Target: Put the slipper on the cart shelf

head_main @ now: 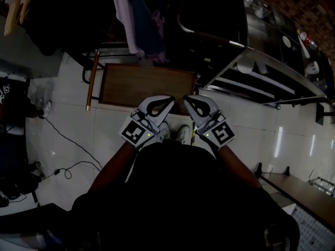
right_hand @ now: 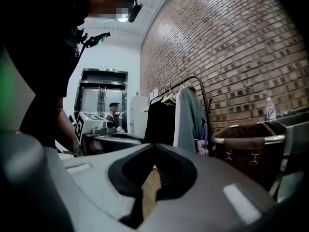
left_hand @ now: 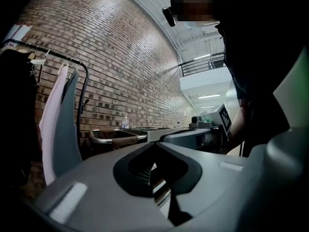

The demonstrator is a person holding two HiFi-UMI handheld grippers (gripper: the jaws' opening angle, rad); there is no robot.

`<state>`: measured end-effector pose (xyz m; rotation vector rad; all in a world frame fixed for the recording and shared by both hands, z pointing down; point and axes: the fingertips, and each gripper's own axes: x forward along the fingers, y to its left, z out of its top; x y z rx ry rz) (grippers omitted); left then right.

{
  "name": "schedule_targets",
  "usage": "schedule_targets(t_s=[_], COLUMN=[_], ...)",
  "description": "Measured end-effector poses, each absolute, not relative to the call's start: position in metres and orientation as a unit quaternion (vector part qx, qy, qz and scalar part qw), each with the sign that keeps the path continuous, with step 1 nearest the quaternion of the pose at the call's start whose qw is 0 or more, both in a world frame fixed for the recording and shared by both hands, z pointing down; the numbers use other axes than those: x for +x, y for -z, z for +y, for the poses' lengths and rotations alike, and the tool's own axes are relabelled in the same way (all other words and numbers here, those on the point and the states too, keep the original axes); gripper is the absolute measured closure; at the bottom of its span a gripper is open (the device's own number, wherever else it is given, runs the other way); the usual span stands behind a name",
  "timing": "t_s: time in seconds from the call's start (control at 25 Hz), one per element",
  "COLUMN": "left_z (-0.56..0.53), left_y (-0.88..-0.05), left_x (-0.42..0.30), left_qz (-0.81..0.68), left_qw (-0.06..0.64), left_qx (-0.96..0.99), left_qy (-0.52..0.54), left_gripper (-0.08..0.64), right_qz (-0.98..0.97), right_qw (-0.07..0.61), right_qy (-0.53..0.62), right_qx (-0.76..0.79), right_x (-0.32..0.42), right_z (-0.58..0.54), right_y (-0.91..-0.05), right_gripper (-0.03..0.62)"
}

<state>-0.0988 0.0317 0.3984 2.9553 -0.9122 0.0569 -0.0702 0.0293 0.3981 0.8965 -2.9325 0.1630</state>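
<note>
Both left gripper [head_main: 168, 101] and right gripper [head_main: 187, 99] clench empty jaws; only right gripper view shows a bystander [right_hand: 113, 112].

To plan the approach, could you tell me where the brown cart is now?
In the head view, the brown cart stands ahead of the left gripper and right gripper, with the hanging clothes beyond it and the steel counter to its right.

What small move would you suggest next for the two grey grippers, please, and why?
Probably open the jaws of the right gripper and look around for the slipper. Both it and the left gripper are shut on nothing, tips side by side at the near edge of the brown rectangular wooden panel, and I can make out no loose slipper in any view.
</note>
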Motion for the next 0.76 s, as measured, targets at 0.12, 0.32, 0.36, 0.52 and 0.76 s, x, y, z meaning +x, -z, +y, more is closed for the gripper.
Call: schedule_targets(t_s=[0.12,0.32,0.36,0.52,0.76], left_z=[0.0336,0.0352,0.0357,0.0381,0.0409], left_y=[-0.399,-0.3985,-0.3979,-0.3968,-0.3942], left_x=[-0.1008,-0.0988,-0.0977,-0.0947,-0.0934], left_qz=[-0.295,-0.294,-0.293,-0.29,-0.29], left_qw=[0.026,0.026,0.026,0.022,0.021], left_qx=[0.955,0.955,0.956,0.957,0.957], left_qy=[-0.019,-0.018,-0.018,-0.018,-0.018], left_gripper=[0.56,0.56,0.559,0.56,0.56], right_qz=[-0.954,-0.952,-0.952,-0.952,-0.953], right_qw=[0.038,0.039,0.039,0.038,0.037], right_qy=[-0.053,-0.054,-0.054,-0.052,-0.05], right_qx=[0.293,0.297,0.298,0.299,0.295], right_x=[-0.0724,-0.0701,-0.0695,-0.0685,-0.0699], right_z=[0.0315,0.0333,0.0337,0.0356,0.0386], right_y=[-0.3996,-0.3988,-0.3981,-0.3967,-0.3925], right_gripper=[0.591,0.592,0.592,0.591,0.591])
